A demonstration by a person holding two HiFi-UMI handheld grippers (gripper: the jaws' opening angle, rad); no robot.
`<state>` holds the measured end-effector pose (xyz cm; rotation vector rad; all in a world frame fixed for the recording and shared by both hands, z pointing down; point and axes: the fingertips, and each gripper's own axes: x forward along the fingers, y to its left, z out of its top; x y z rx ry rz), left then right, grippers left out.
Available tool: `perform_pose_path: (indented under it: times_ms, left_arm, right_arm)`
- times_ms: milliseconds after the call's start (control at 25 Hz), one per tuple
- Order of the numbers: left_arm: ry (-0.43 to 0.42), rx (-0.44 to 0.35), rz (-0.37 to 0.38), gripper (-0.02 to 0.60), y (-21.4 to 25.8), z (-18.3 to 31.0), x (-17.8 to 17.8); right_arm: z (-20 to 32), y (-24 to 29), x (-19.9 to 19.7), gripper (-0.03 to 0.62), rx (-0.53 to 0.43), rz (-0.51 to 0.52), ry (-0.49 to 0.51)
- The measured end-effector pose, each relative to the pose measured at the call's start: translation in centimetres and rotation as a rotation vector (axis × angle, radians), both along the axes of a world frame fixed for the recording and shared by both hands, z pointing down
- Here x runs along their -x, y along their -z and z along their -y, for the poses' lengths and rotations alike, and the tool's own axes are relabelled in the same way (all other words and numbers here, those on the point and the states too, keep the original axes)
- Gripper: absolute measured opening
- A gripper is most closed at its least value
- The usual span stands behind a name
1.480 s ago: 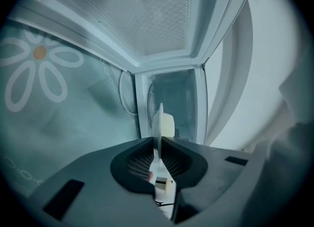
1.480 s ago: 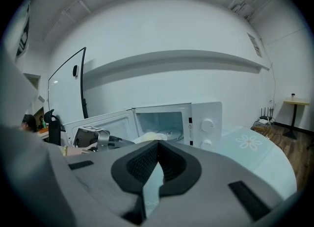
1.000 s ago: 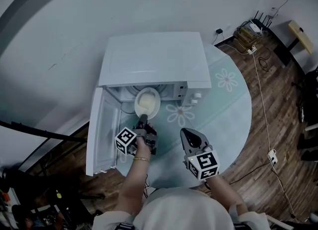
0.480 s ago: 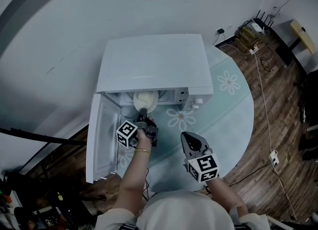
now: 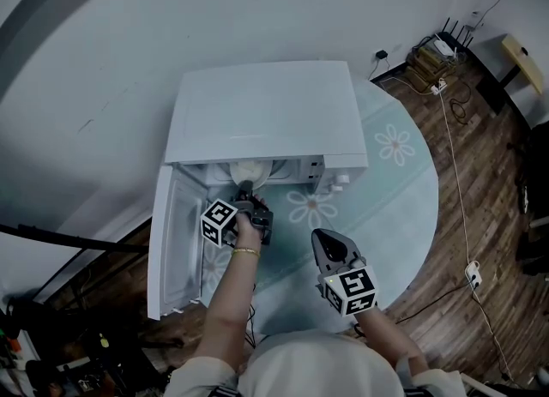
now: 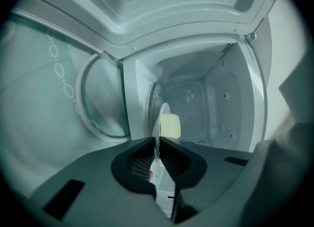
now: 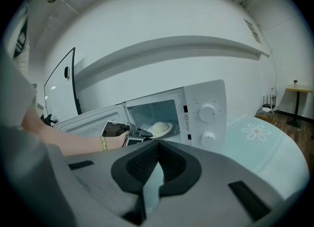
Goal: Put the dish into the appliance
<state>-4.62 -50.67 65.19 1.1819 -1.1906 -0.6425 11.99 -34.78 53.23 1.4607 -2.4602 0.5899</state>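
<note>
The dish (image 5: 252,171) is inside the open microwave (image 5: 266,112), its rim pinched between the nearly closed jaws of the left gripper (image 5: 245,191); the right gripper (image 5: 320,238) hangs over the table (image 5: 403,198) just outside, jaws together on nothing

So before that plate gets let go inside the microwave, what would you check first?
1. Microwave door swung wide open: ok.
2. Dish past the opening, inside the cavity: ok.
3. Left gripper clamped on the dish's rim: ok.
4. Dish resting on the cavity floor before release: cannot tell.
5. Right gripper shut, empty, held back from the door: ok.
</note>
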Motion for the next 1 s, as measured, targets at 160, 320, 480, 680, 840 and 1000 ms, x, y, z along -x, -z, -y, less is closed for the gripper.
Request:
perform_pose_path:
  times_ms: [160,320,480,680,840,1000]
  left_arm:
    - [0.004,0.008,0.022,0.043,-0.1,0.7,0.0]
    - [0.003,0.017,0.039,0.043,-0.2,1.1,0.0]
    - [-0.001,0.015,0.042,0.043,-0.1,1.1,-0.1]
    - [-0.034,-0.052,0.066,0.106,1.1,1.1,-0.1]
    - [-0.066,-0.072,0.072,0.187,1.9,0.2,-0.4]
    - [-0.084,-0.085,0.053,0.189,2.5,-1.8,-0.3]
  right_arm:
    - [0.2,0.0,0.0,0.006,-0.001,0.002,0.000]
    - [0.1,0.0,0.3,0.006,-0.004,0.002,0.001]
    - [-0.2,0.1,0.6,0.006,-0.006,0.003,0.001]
    - [-0.8,0.4,0.8,0.006,-0.011,0.001,-0.002]
    - [-1.6,0.5,1.1,0.006,-0.017,0.000,-0.002]
    - [-2.8,0.7,1.5,0.006,-0.032,0.002,0.001]
